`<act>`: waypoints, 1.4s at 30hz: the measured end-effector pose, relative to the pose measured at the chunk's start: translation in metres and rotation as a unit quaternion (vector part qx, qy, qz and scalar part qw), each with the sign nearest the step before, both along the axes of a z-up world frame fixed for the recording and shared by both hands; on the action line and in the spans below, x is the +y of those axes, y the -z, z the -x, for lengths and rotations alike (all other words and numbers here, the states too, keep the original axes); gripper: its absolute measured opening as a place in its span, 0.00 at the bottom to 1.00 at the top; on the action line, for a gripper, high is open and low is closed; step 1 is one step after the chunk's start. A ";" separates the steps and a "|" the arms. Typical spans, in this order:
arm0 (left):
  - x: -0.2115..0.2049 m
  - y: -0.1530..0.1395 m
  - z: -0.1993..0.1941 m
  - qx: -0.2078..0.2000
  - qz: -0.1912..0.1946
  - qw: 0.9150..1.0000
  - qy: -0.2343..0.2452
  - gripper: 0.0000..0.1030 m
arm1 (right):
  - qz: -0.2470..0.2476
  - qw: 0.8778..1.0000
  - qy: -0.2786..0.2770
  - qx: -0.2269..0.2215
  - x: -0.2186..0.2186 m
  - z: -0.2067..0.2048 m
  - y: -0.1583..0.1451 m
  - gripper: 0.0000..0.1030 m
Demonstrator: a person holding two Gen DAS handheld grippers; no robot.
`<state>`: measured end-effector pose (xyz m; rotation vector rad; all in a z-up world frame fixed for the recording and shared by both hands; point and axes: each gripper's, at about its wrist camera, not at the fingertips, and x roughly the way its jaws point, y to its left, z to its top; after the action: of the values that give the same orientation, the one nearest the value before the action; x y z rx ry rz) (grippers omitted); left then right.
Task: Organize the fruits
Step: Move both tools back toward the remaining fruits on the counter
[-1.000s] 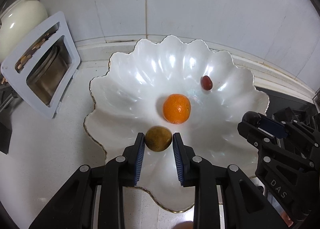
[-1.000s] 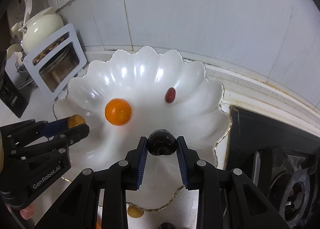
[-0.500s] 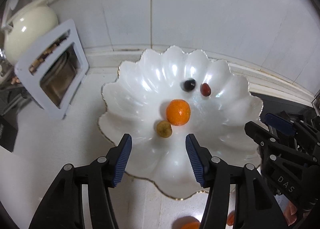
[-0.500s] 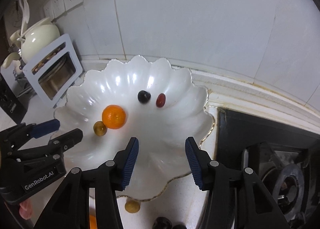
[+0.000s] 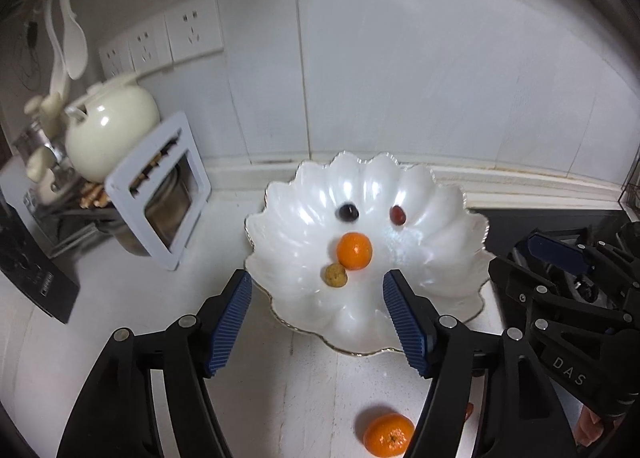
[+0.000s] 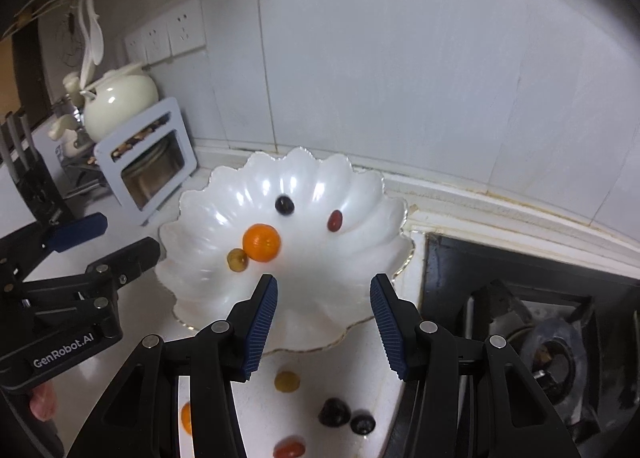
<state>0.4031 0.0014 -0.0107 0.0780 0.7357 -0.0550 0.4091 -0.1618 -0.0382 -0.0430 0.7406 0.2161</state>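
- Sitting on the white countertop (image 5: 100,322) against the tiled wall, a scalloped white bowl (image 5: 436,290) with a thin gold rim holds four fruits.
- An orange mandarin (image 5: 354,251) lies near the middle of the bowl, with a small yellow-brown fruit (image 5: 335,275) touching its near-left side.
- A dark round fruit (image 5: 348,212) and a dark red fruit (image 5: 397,215) lie farther back in the bowl, apart from each other and from the mandarin.
- The left gripper (image 5: 317,314) hangs over the bowl's near edge; its jaws are opening and nothing is between the blue pads.
- The right gripper (image 6: 323,322) hovers over the bowl's near rim with its jaws standing apart, empty.
- On the counter nearer than the bowl lies a second mandarin (image 5: 389,439).
- The right wrist view shows more loose fruit there: a yellow fruit (image 6: 287,381), two dark fruits (image 6: 334,411) side by side, and a red fruit (image 6: 289,449) at the bottom edge.
- To the left of the bowl stands a white-framed rack (image 5: 160,194) holding a glass jar, with a cream teapot (image 5: 110,132) behind it.
- A gas stove (image 6: 552,342) sits to the right of the bowl.
- Wall sockets (image 5: 160,40) are set in the tiles at far left.
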 end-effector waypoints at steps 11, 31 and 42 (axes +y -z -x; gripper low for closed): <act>0.002 -0.030 0.055 -0.053 0.021 0.998 0.010 0.68 | -0.002 0.998 0.013 -0.063 -0.012 0.055 -0.036 0.48; -0.013 -0.019 0.117 -0.066 -0.007 0.997 0.043 0.70 | 0.012 0.998 0.014 -0.062 -0.027 0.120 -0.015 0.48; -0.016 0.009 0.126 -0.031 -0.005 0.999 0.043 0.70 | 0.023 0.999 0.011 -0.045 -0.028 0.133 0.010 0.48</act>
<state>0.2767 -0.0144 -0.0199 0.1206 0.6697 -0.1299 0.2760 -0.1895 -0.0479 -0.0888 0.6553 0.1749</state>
